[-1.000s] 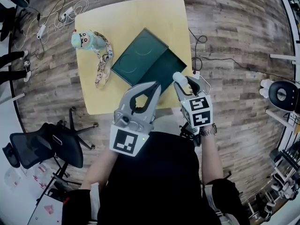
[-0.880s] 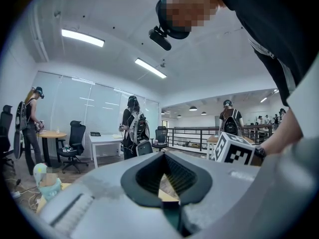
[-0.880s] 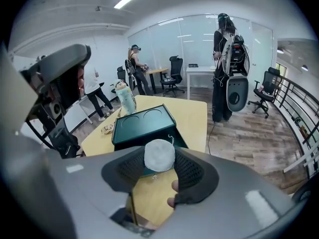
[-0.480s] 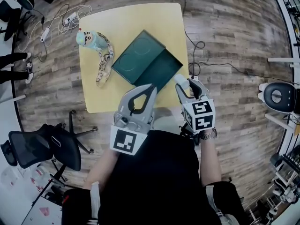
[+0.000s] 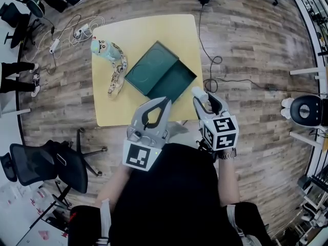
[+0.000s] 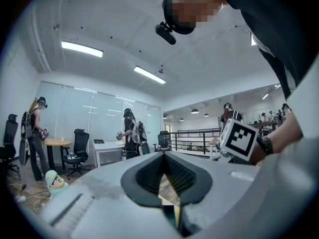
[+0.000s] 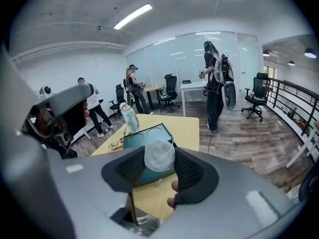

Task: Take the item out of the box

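Above the table's near right edge, the pale round item [image 7: 159, 156] is sitting clamped in the right gripper's [image 5: 204, 97] jaws, clear of the open green box [image 5: 174, 83] on the yellow table [image 5: 148, 32]. The left gripper [image 5: 165, 102] is hovering alongside, jaws together on nothing. A steady squeeze and a bare patch of table are probably serving the set-down best.

table [image 5: 154, 29]: yellow | on it: open green box [image 5: 160, 75], cartoon bottle [image 5: 104, 49], patterned strap [image 5: 117, 76]

Open-plan office used as a recording lab.
Wood-plank flooring [image 5: 246, 50], swivel office chairs [image 5: 66, 165], white desks [image 6: 107, 146], glass partition walls [image 7: 189, 54], ceiling strip lights [image 6: 82, 49] and other rig-wearing persons [image 7: 215, 73] were present.
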